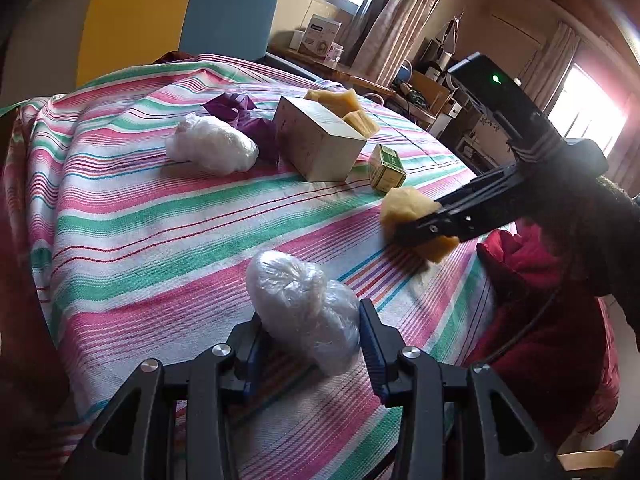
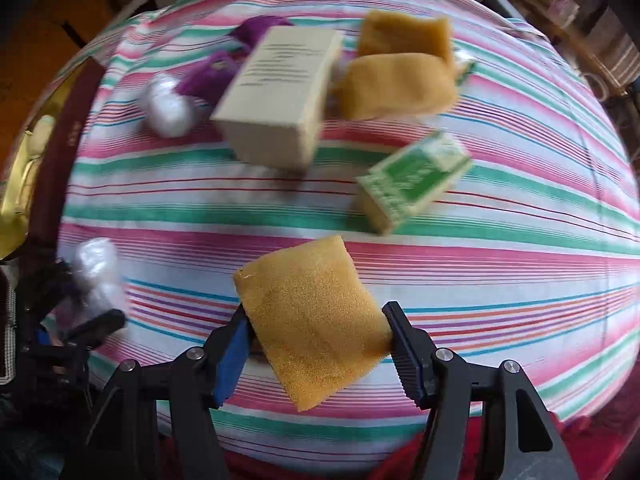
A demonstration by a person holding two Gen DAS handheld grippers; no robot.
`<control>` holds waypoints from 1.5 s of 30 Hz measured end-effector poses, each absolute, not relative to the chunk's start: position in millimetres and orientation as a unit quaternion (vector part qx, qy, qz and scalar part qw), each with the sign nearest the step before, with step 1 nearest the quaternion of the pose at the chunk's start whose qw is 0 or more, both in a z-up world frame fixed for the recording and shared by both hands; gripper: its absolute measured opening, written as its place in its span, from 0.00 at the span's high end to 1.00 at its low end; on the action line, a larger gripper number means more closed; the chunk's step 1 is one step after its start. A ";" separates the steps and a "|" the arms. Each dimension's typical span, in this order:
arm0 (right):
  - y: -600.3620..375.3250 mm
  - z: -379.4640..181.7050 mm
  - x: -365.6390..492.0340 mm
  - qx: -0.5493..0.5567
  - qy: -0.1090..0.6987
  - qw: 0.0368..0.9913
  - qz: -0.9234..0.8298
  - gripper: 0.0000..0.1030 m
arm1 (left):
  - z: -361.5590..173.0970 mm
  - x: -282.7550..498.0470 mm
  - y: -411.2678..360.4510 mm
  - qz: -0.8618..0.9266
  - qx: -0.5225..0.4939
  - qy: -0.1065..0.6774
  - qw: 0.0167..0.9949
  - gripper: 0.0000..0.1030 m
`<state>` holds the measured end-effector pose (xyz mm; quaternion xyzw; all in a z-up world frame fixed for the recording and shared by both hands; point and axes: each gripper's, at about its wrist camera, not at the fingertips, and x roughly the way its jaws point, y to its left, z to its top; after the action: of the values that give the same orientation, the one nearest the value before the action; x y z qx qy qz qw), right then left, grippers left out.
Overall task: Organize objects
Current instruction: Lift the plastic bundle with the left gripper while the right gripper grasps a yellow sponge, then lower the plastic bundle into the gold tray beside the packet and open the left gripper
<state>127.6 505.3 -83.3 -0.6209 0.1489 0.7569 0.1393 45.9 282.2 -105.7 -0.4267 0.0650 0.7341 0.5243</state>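
On a table under a striped cloth [image 1: 160, 216], my left gripper [image 1: 312, 344] is shut on a clear plastic-wrapped bundle [image 1: 304, 304] that rests on the cloth. My right gripper [image 2: 316, 340] points steeply down with a yellow sponge [image 2: 312, 320] pressed between its pads; in the left wrist view the same right gripper [image 1: 404, 236] clamps the sponge [image 1: 404, 208] at the table's right side. Farther back stand a beige box [image 2: 276, 96], a small green box [image 2: 416, 180], two more yellow sponges [image 2: 396, 84], a purple cloth [image 1: 240, 112] and a second white plastic bundle [image 1: 212, 144].
A red padded fabric [image 1: 540, 320] hangs off the table's right edge. A yellow and blue chair back [image 1: 180, 20] stands behind the table. Shelves and boxes line the far wall by the curtains [image 1: 392, 32]. Bare striped cloth lies between the two grippers and the box group.
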 end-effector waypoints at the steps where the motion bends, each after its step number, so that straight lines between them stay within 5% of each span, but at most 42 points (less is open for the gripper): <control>1: 501.8 -85.4 124.3 -0.628 0.140 0.148 0.751 0.36 | -105.7 45.7 282.3 0.734 -0.428 0.064 0.524 0.59; 16: 510.9 -95.5 138.5 -0.573 0.186 0.180 0.778 0.33 | -97.5 49.8 280.7 0.741 -0.428 0.082 0.512 0.60; 23: 507.5 -93.6 140.7 -0.567 0.182 0.182 0.783 0.33 | -41.7 41.9 240.3 0.778 -0.387 0.052 0.493 0.60; 36: 502.6 -84.5 142.3 -0.569 0.156 0.183 0.786 0.35 | -34.2 -56.1 48.1 0.869 -0.452 0.054 0.195 0.60; 45: 493.9 -86.1 125.2 -0.570 0.148 0.182 0.788 0.35 | -60.8 -68.4 24.5 0.865 -0.475 0.067 0.148 0.55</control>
<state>125.2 493.9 -86.1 -0.5699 0.1477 0.7876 0.1821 -68.4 24.5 -60.8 -0.4751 0.0666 0.8648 0.1481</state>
